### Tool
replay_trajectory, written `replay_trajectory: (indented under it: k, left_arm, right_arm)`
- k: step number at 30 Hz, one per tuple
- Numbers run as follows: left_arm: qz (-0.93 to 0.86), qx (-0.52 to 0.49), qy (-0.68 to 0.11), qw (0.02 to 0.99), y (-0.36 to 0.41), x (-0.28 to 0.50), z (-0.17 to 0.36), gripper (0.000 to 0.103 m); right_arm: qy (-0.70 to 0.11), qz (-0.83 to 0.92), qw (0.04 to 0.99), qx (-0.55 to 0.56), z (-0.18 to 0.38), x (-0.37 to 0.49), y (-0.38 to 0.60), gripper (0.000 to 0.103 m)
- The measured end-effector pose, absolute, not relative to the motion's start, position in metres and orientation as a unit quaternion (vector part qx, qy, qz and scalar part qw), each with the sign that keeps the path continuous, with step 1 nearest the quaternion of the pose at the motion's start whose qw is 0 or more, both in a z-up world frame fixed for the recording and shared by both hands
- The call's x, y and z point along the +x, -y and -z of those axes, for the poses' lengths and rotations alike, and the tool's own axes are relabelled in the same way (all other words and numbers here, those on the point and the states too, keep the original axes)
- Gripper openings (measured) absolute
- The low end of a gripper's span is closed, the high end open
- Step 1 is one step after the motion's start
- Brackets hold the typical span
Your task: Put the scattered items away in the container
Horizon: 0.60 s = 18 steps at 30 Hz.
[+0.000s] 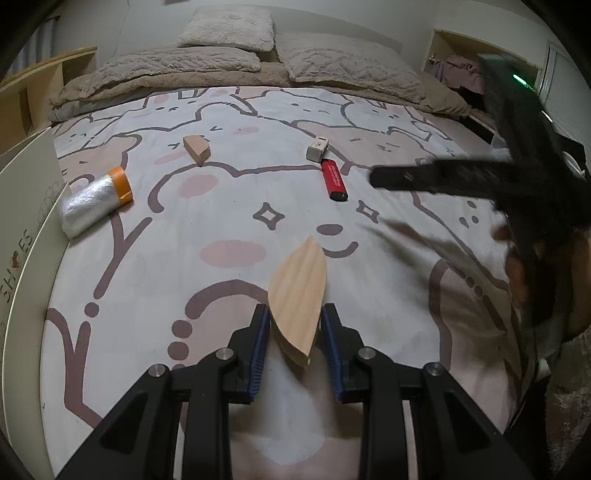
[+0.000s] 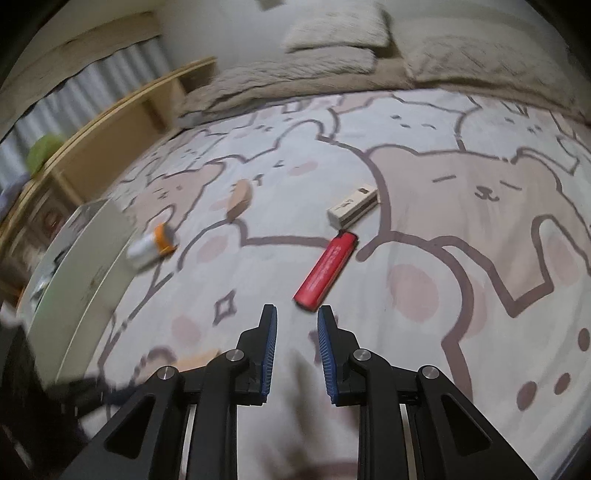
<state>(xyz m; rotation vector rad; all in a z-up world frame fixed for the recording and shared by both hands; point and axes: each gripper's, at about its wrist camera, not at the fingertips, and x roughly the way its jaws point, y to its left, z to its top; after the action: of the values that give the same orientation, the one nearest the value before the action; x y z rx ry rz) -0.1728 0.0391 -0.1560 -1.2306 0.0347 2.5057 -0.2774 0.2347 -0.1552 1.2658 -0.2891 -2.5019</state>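
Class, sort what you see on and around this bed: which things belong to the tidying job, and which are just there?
Job: wooden leaf-shaped block in left gripper; red lighter; small white box; wooden wedge; orange-capped roll; white container.

Just there: pillows; blanket; wooden shelf.

Both the left tongs and the right tongs have matte black angular arms, ribbed blue pads on the inner faces, and round silver pivot screws at the linkage joints.
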Motion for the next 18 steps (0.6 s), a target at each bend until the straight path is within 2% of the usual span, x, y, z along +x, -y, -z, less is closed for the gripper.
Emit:
replay_trajectory:
  k: [7,10,11,16,18]
  left_arm:
    - [-0.881,-0.440,-0.021,0.172,-0.043,-0.174,0.164,0.029]
    - [-0.882,-0.439,-0.024,0.171,-0.044,-0.173,0.164,0.029]
    - [-0.882,-0.439,-0.024,0.171,-0.044,-0.173,0.165,0.029]
    - [-0.882,-0.438,-0.025,0.171,-0.044,-0.172,0.165,0.029]
    - [-0.882,-0.438,-0.023,0.172,-0.044,-0.172,0.165,0.029]
  right_arm:
    - [0.214,0.842,0.114,0.483,0.191,-0.309,-0.238,0.023]
    - [0.232,0.840,0.108,0.479,0.192,-0.314,-0.234,0.036]
    - [0.225,0.842,0.104,0.480,0.190,-0.316,-0.231,0.039]
    - [0.117,0.863,0.083,0.485,0.186,-0.323,-0.207,0.038]
    - [0.036,0.874,0.085,0.478,0.187,-0.319,-0.195,0.028]
